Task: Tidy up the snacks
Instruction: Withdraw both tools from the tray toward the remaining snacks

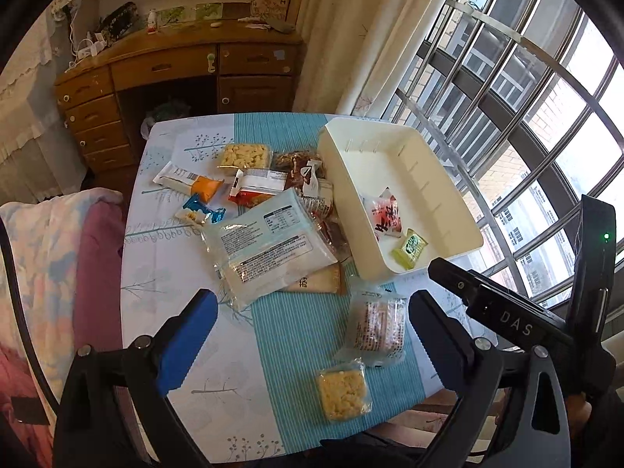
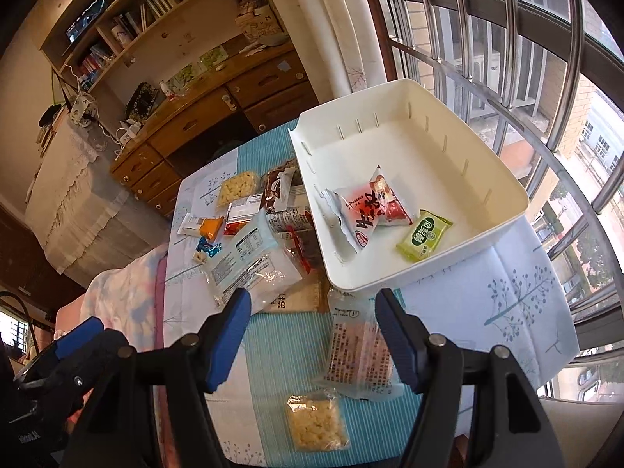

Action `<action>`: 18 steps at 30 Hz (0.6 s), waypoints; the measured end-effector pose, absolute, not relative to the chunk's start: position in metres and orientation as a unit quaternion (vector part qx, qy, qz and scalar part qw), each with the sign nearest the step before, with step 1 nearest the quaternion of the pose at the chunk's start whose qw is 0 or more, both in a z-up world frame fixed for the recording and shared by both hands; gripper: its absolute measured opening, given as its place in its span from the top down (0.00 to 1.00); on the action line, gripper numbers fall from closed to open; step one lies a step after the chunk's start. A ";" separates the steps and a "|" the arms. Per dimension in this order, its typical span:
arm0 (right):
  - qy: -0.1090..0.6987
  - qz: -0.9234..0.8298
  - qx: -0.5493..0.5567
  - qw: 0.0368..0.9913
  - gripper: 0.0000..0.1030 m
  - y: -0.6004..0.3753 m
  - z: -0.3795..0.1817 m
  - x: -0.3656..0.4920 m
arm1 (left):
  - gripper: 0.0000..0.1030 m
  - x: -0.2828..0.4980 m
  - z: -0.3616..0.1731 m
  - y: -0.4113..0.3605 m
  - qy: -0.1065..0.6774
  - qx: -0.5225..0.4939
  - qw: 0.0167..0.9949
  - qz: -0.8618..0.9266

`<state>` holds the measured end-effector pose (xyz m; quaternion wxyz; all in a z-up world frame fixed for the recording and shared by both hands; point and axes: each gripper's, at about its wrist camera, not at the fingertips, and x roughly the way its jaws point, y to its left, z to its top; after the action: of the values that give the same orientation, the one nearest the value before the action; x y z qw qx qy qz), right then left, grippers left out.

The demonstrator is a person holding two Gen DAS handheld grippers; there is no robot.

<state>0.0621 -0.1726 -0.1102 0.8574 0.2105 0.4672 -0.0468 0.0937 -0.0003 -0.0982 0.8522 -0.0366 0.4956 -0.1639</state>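
Observation:
A white bin (image 1: 448, 210) (image 2: 503, 179) stands at the table's right and holds a red-and-white packet (image 1: 384, 214) (image 2: 370, 206) and a green packet (image 1: 409, 247) (image 2: 423, 236). Several snack packets lie in a pile left of it, topped by a large pale-blue pack (image 1: 269, 241) (image 2: 253, 257). Nearer me lie a clear wafer pack (image 1: 376, 327) (image 2: 358, 351) and a yellow puffed-rice square (image 1: 343, 390) (image 2: 316, 423). My left gripper (image 1: 308, 335) is open and empty above the table. My right gripper (image 2: 312, 335) is open and empty, beside the wafer pack; it also shows in the left wrist view (image 1: 507, 312).
The table (image 1: 187, 273) (image 2: 507, 292) has a blue-and-white cloth. A blanket-covered seat (image 1: 58, 253) is at its left, a wooden desk (image 1: 175, 70) behind, and a barred window (image 1: 526, 117) at the right.

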 end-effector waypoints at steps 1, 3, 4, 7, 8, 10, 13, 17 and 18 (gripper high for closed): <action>0.466 -0.051 0.209 0.858 0.35 -0.171 -0.111 0.060 | 0.05 0.093 -0.100 0.003 0.497 -0.036 0.851 -0.166; 0.463 -0.060 0.201 0.861 0.35 -0.167 -0.113 0.055 | 0.05 0.090 -0.105 0.008 0.503 -0.035 0.846 -0.171; 0.462 -0.063 0.194 0.863 0.35 -0.166 -0.114 0.052 | 0.05 0.089 -0.108 0.010 0.507 -0.036 0.843 -0.173; 0.462 -0.059 0.179 0.867 0.35 -0.166 -0.116 0.046 | 0.05 0.085 -0.117 0.013 0.522 -0.041 0.834 -0.173; 0.464 -0.053 0.178 0.866 0.35 -0.168 -0.117 0.045 | 0.05 0.083 -0.119 0.013 0.524 -0.042 0.833 -0.172; 0.467 -0.041 0.180 0.865 0.35 -0.175 -0.118 0.044 | 0.05 0.080 -0.122 0.011 0.531 -0.042 0.830 -0.167; 0.468 -0.029 0.174 0.866 0.35 -0.185 -0.119 0.044 | 0.05 0.074 -0.126 0.003 0.540 -0.048 0.826 -0.152; 0.478 -0.004 0.158 0.864 0.35 -0.199 -0.120 0.047 | 0.05 0.066 -0.134 -0.009 0.554 -0.068 0.820 -0.129; 0.480 0.004 0.153 0.864 0.35 -0.202 -0.121 0.047 | 0.05 0.064 -0.137 -0.012 0.557 -0.070 0.818 -0.123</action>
<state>0.0471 -0.2023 -0.1210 0.8638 0.1534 0.4799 0.0041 0.0643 -0.0121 -0.1367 0.8182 -0.0701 0.5573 -0.1229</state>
